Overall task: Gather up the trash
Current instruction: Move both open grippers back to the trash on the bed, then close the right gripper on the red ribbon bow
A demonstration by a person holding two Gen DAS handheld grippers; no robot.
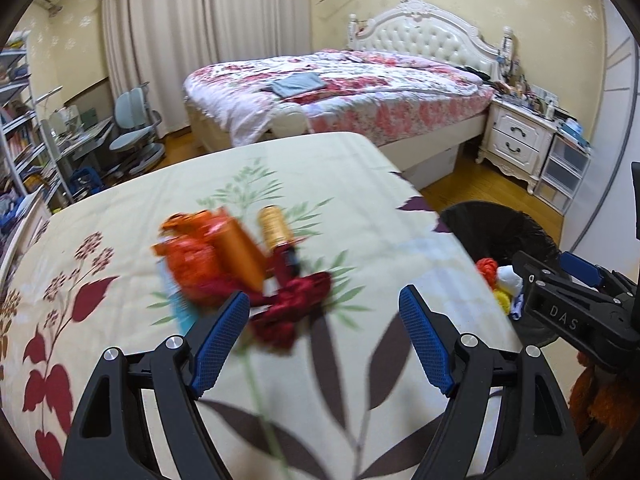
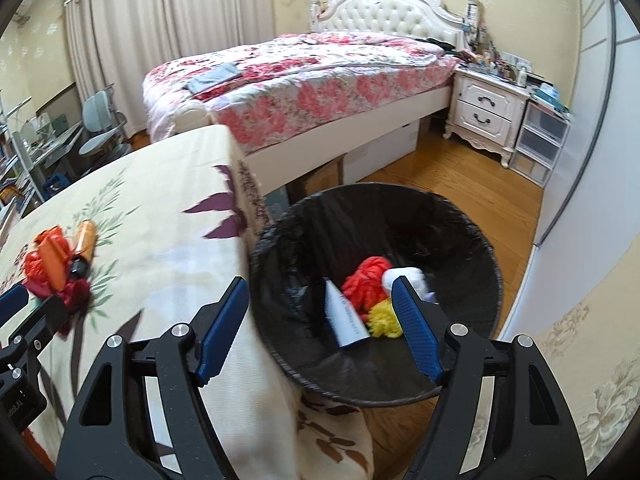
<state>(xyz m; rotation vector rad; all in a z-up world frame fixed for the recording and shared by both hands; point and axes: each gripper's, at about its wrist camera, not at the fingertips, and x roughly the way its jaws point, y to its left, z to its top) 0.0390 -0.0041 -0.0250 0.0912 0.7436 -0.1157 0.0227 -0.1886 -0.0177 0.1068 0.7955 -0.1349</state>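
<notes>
Cream tablecloth [image 1: 340, 184], blurred orange-red trash heap [image 1: 224, 260]

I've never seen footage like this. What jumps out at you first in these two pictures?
A bright heap of orange and red clutter sits on the leaf-patterned tablecloth, straight ahead of the left gripper, whose blue jaws stand open and empty. To the right of the table, on the floor, a black-lined trash bin already holds red and yellow yarn and a white tube, with the right gripper open above it.
</notes>
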